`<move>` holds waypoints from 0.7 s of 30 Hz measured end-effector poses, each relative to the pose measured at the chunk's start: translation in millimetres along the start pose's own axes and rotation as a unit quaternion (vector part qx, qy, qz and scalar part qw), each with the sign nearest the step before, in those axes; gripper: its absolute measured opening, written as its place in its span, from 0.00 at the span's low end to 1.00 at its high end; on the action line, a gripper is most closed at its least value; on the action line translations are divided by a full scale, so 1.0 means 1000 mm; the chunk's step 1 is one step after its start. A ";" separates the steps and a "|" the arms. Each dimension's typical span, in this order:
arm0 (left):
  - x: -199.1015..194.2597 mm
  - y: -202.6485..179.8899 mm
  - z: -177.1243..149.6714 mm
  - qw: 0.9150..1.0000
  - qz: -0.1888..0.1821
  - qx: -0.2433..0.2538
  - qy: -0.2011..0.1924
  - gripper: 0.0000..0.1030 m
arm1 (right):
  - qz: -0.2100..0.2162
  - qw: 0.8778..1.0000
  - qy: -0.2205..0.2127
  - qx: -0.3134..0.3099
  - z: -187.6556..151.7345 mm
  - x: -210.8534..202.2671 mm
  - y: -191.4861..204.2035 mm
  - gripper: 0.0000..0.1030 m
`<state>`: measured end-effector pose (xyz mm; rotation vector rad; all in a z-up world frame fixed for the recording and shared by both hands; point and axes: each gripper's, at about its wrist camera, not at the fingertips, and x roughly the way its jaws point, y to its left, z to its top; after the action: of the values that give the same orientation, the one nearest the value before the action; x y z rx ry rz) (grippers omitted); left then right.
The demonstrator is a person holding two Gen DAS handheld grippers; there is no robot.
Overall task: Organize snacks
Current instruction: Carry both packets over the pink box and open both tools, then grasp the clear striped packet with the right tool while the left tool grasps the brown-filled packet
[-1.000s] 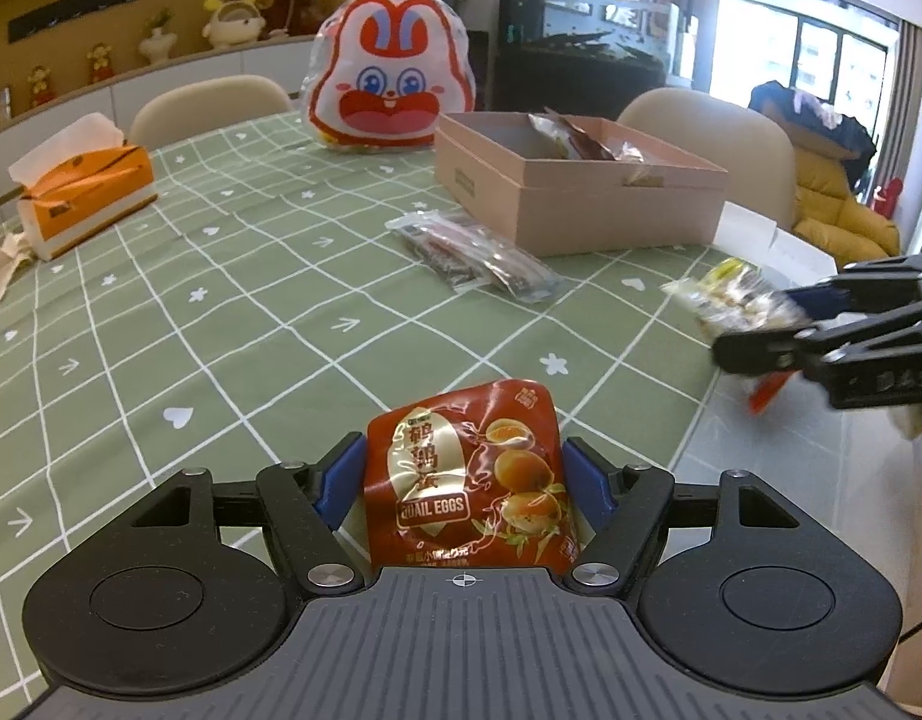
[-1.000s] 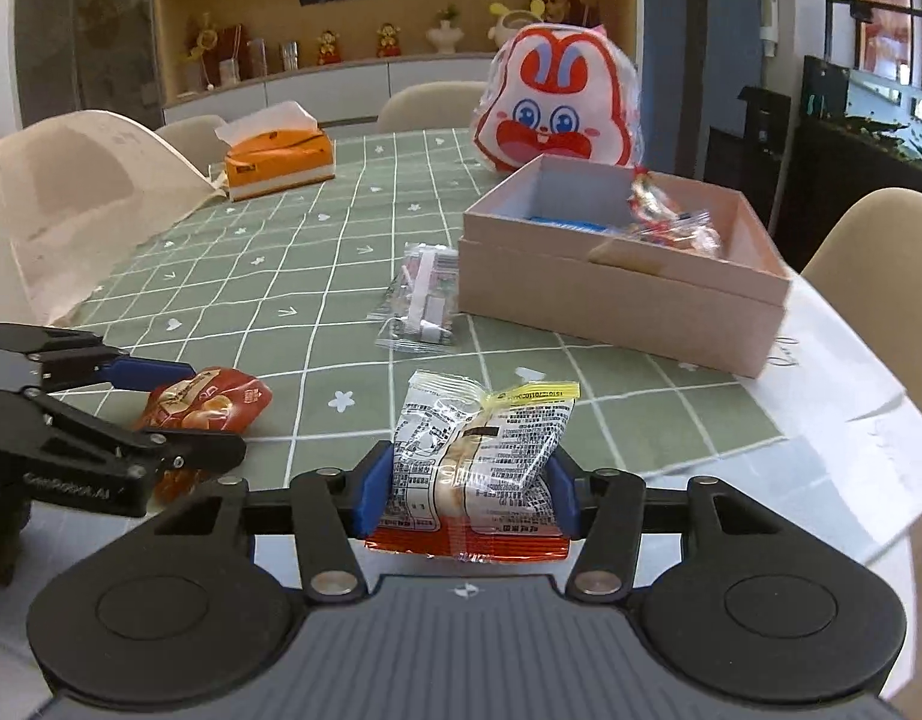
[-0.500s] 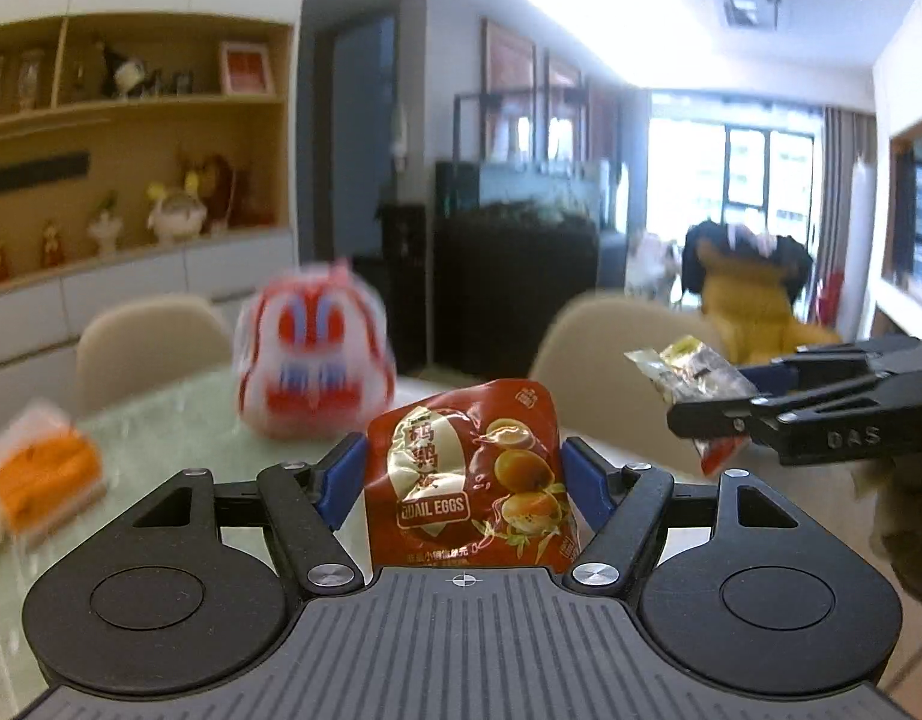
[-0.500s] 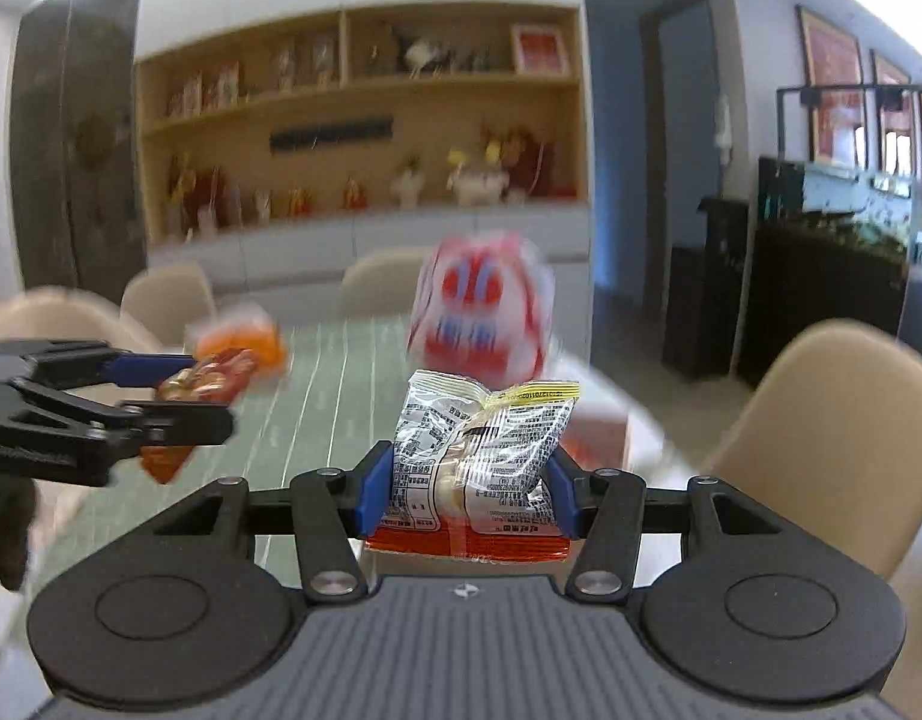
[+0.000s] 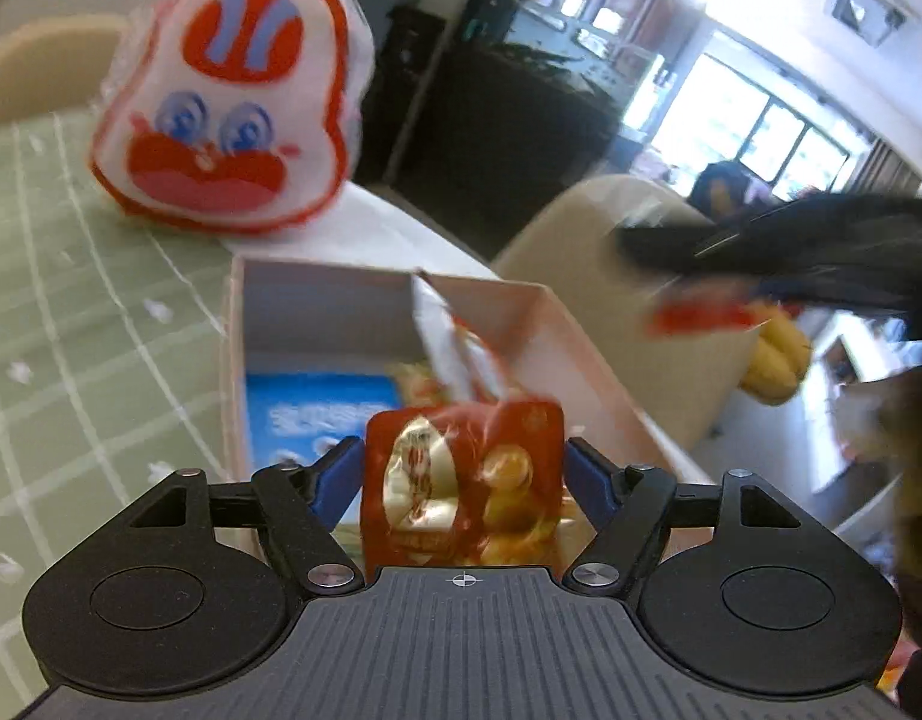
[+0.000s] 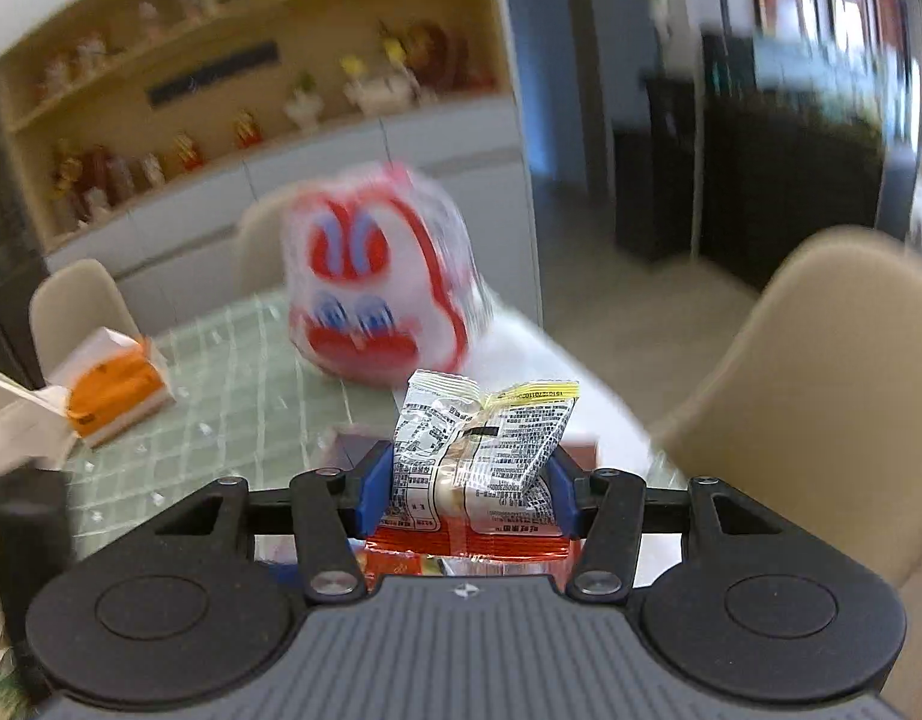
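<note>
A red pouch (image 5: pixel 464 492) was gripped in the left gripper (image 5: pixel 464 480) above the part-filled box (image 5: pixel 587 354) near the table's (image 5: pixel 71 276) edge, and a printed packet (image 6: pixel 479 456) was clamped in the right gripper (image 6: pixel 470 495), neither yet dropped in.

Left gripper (image 5: pixel 464 468): matt black plastic, ribbed grey housing, blue pads, bright metal screws. Red snack packet (image 5: pixel 464 480): glossy crinkled foil. Printed snack packet (image 6: pixel 482 450): shiny clear film, creased. Box (image 5: pixel 557 324): matt pink cardboard. Tablecloth (image 5: pixel 71 324): smooth green, white grid. Rabbit bag (image 5: pixel 233 90): glossy plastic wrap. Tissue pack (image 6: pixel 110 390): orange paper. Shelving (image 6: pixel 161 60): pale wood.
</note>
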<state>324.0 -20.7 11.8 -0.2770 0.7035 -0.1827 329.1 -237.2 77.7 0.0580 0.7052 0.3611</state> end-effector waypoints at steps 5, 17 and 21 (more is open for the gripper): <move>-0.031 -0.007 -0.004 0.998 0.041 0.043 -0.033 0.72 | -0.017 0.998 0.060 0.000 -0.013 0.052 0.003 0.58; -0.092 0.054 -0.005 0.993 0.034 -0.048 -0.100 0.72 | -0.005 0.998 -0.048 -0.046 -0.067 -0.047 0.045 0.75; -0.088 0.093 -0.023 0.992 0.062 -0.089 -0.069 0.72 | 0.050 0.997 -0.022 -0.055 -0.117 -0.056 0.074 0.75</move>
<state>250.2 85.5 19.9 -0.4101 0.5990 0.0185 191.9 -195.4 36.8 -0.0029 0.6385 0.4916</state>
